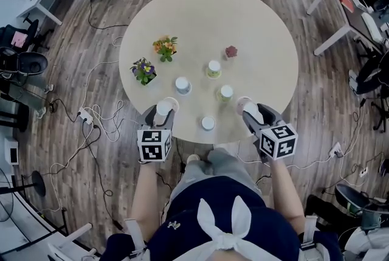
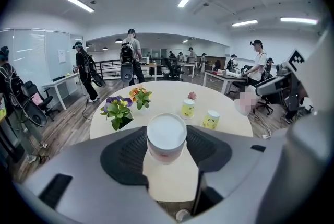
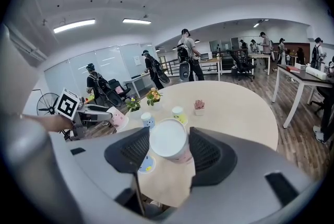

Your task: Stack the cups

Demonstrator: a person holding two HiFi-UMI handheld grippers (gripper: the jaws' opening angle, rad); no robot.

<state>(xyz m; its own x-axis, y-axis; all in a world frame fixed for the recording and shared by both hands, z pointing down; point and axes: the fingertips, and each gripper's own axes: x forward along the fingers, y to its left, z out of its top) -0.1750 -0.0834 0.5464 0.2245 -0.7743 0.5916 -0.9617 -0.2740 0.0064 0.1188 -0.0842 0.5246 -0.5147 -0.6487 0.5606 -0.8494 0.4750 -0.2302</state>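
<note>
Both grippers hold a pink paper cup at the near edge of the round table (image 1: 261, 22). My left gripper (image 1: 163, 106) (image 2: 167, 140) is shut on one pink cup (image 2: 166, 133), whose white end faces the camera. My right gripper (image 1: 250, 109) (image 3: 170, 143) is shut on a second pink cup (image 3: 168, 138) in the same way. Standing loose on the table are a blue cup (image 1: 182, 84), a yellow cup (image 1: 214, 68), a green cup (image 1: 225, 93) and another blue cup (image 1: 208, 123) at the near edge between the grippers.
Two small flower pots stand at the table's left, orange blooms (image 1: 165, 47) and purple blooms (image 1: 144, 70). A small pink succulent (image 1: 231, 52) sits behind the yellow cup. Cables and a power strip (image 1: 85, 115) lie on the wooden floor at left. People stand in the office behind.
</note>
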